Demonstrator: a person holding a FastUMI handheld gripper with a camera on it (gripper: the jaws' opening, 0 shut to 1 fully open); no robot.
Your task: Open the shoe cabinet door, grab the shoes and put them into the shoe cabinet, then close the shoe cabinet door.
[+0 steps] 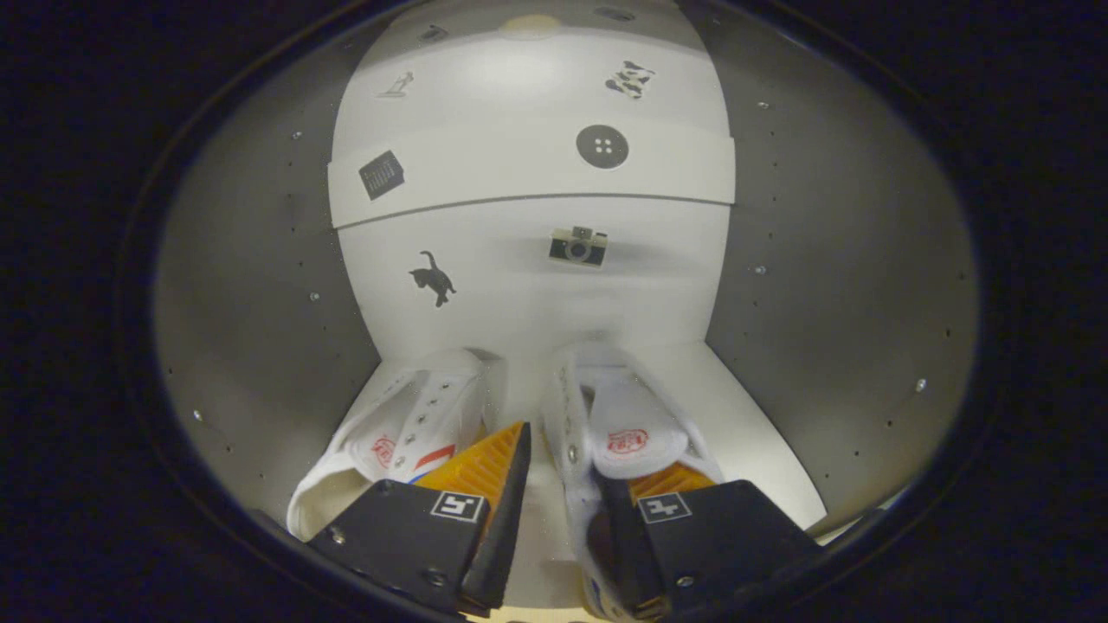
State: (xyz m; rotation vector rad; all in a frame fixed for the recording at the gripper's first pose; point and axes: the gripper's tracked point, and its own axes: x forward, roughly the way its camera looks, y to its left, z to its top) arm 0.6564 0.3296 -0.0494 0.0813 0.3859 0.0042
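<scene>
A: Where are the shoes (511, 424)?

B: On the cabinet floor (744, 433), toes toward the back wall (528, 285). The hand-held gripper (567, 463) is spread fairly wide, one finger in each shoe, seemingly pinching their inner sides together.

A: Advice?

B: Set them flat, open wider, withdraw straight.

Cat (433, 283), camera (578, 247) and button (602, 146) stickers dot the white panel.
</scene>
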